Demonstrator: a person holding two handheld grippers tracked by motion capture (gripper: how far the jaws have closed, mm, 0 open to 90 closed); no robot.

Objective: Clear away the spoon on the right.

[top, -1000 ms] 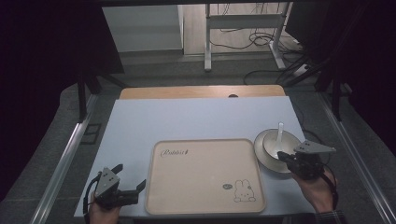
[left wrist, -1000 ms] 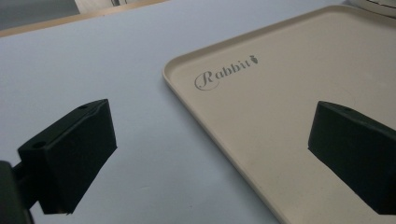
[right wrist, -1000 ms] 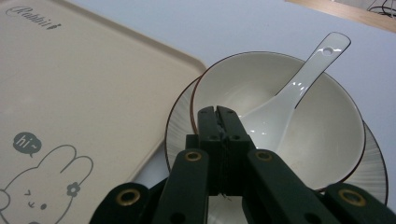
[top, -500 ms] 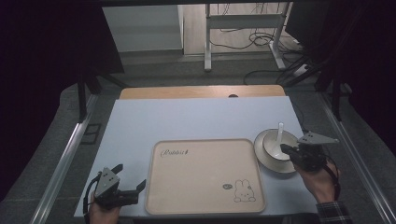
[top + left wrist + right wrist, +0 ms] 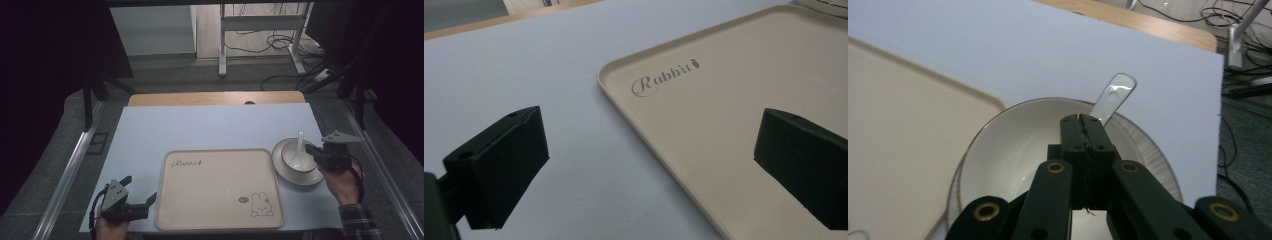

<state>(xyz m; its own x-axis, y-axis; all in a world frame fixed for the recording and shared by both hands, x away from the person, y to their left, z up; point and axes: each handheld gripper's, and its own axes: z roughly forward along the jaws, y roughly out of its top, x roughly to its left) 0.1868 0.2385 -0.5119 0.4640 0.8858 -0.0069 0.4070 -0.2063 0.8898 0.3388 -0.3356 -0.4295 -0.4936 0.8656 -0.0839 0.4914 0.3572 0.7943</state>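
Note:
A beige tray (image 5: 215,187) printed with "Rabbit" and a bunny lies at the table's front centre. To its right a white bowl (image 5: 291,156) sits on a plate (image 5: 298,176), with a white spoon (image 5: 300,140) standing in it. My right gripper (image 5: 308,148) is shut at the bowl's right rim, its tips (image 5: 1081,119) over the bowl (image 5: 1013,145) just in front of the spoon handle (image 5: 1115,95); I see nothing between the jaws. My left gripper (image 5: 141,189) rests open at the tray's front left corner, one jaw over the tray (image 5: 724,125).
The white board (image 5: 210,125) covers the table; a wooden strip (image 5: 215,98) shows at its far edge. Metal rails run along both sides. Behind the table are desk legs (image 5: 221,45) and cables (image 5: 280,45) on the floor.
My right gripper has shifted a little away from the person, along the bowl's right side. The left gripper has stayed still.

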